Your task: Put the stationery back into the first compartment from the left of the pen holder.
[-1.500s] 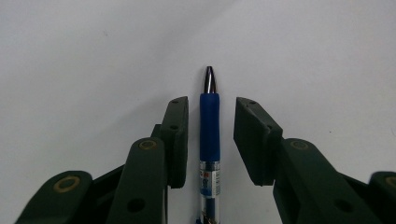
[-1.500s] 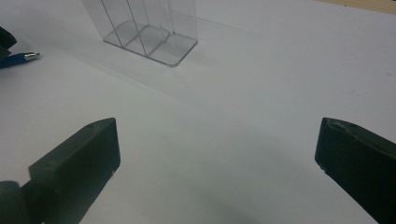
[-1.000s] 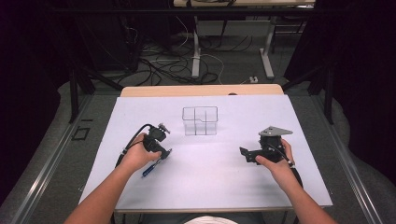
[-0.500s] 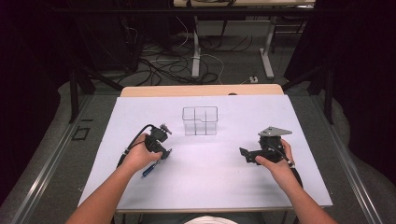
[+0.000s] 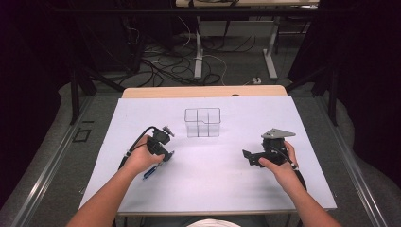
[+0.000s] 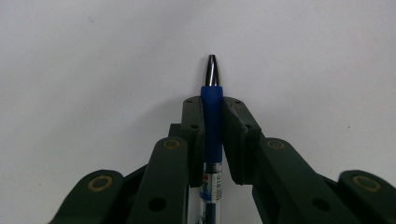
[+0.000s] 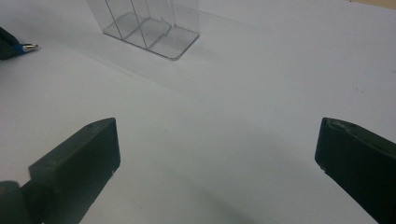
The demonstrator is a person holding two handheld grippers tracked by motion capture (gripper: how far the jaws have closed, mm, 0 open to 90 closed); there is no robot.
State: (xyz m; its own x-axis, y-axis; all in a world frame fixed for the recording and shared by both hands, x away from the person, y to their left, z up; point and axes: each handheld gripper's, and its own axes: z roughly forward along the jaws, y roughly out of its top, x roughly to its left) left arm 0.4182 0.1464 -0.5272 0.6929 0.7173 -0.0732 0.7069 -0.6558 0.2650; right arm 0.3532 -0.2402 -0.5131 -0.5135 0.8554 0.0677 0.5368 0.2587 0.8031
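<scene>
Pen point(image 6: 212, 116): light, stiff, a bit slippery, getting pinched at the rubber grip by left gripper point(image 6: 212, 100); right gripper point(image 7: 217, 149) idling spread.

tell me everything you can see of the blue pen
The pen has a blue grip sleeve, which looks rubbery, a shiny metal cone tip and a clear barrel with a printed label. The left gripper is shut on the sleeve, a pad on either side, with the tip poking out past the jaws over the white table. In the high view its blue rear end sticks out below the hand.
</scene>
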